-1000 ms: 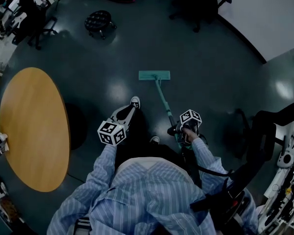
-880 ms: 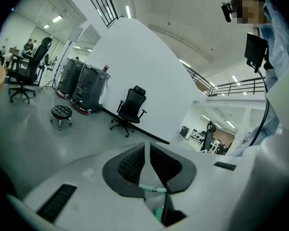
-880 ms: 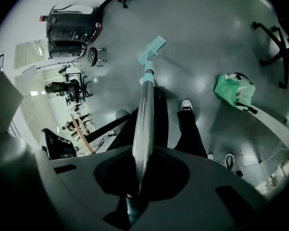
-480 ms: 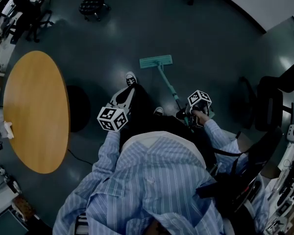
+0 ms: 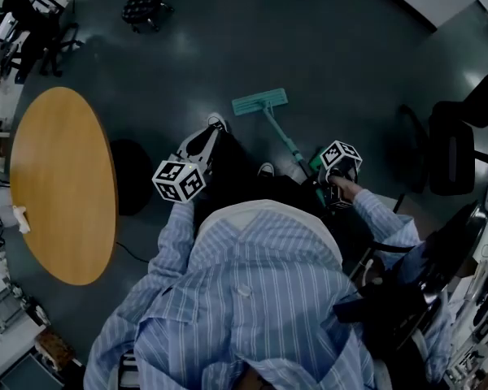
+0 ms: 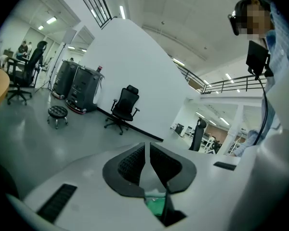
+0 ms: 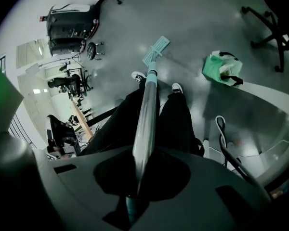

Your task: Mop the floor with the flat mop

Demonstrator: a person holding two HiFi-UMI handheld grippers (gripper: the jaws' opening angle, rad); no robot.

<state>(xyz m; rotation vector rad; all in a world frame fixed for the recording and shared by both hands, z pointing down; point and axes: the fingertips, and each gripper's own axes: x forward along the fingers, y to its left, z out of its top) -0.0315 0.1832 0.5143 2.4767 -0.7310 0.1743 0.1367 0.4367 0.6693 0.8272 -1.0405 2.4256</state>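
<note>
The flat mop's teal head [image 5: 260,101] lies on the dark floor just ahead of the person's shoes. Its handle [image 5: 285,140] slants back to my right gripper [image 5: 321,187], which is shut on it. In the right gripper view the handle [image 7: 148,105] runs from the right gripper [image 7: 139,170] past the person's dark trousers down to the mop head [image 7: 156,49]. My left gripper [image 5: 202,145] hangs over the left leg, away from the mop. In its own view the left gripper [image 6: 147,146] is shut with nothing between the pads.
A round wooden table [image 5: 61,177] stands at the left, and a black stool [image 5: 142,8] sits further out. A black office chair [image 5: 451,149] is at the right. A green bag [image 7: 221,69] lies on the floor near the right foot.
The mop head has slid back closer to the person's shoes. My right gripper has moved right with the handle. The left gripper has barely shifted.
</note>
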